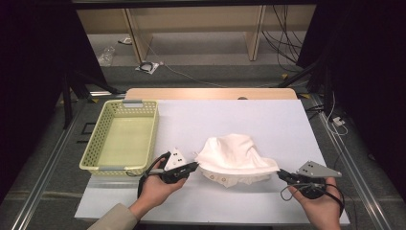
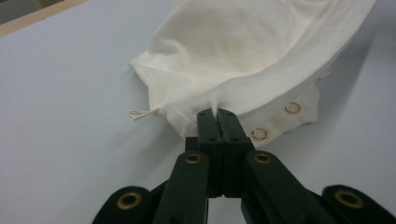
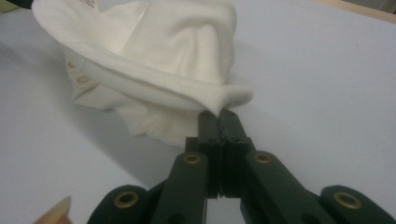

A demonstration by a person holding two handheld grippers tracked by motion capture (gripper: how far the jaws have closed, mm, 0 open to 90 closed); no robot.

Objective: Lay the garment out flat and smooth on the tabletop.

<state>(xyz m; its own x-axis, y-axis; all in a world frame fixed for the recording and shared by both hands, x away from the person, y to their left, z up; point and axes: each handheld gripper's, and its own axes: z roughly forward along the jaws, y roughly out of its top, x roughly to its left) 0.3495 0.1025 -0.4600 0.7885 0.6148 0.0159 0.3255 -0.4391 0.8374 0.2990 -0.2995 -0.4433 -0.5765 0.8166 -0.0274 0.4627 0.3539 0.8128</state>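
Now you work at one white table [image 1: 230,120] with a wooden far edge, in a dim room with cables on the grey floor [image 1: 201,52]. One yellow basket [image 1: 103,139] stands at the left. One white garment [image 1: 234,155] lies near the table's front, between your two grippers: left gripper [image 1: 194,166] and right gripper [image 1: 281,173] each clamp its hem.

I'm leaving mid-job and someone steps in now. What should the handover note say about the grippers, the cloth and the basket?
Left gripper: shut on the white garment, pinching its left edge.
Right gripper: shut on the garment's right edge.
Garment: bunched on the white table, its near hem stretched between the two grippers; snap buttons along the lower layer.
Basket: at the left, nothing in it.
Done: both edges gripped.
Left: probably folding, then into the basket.
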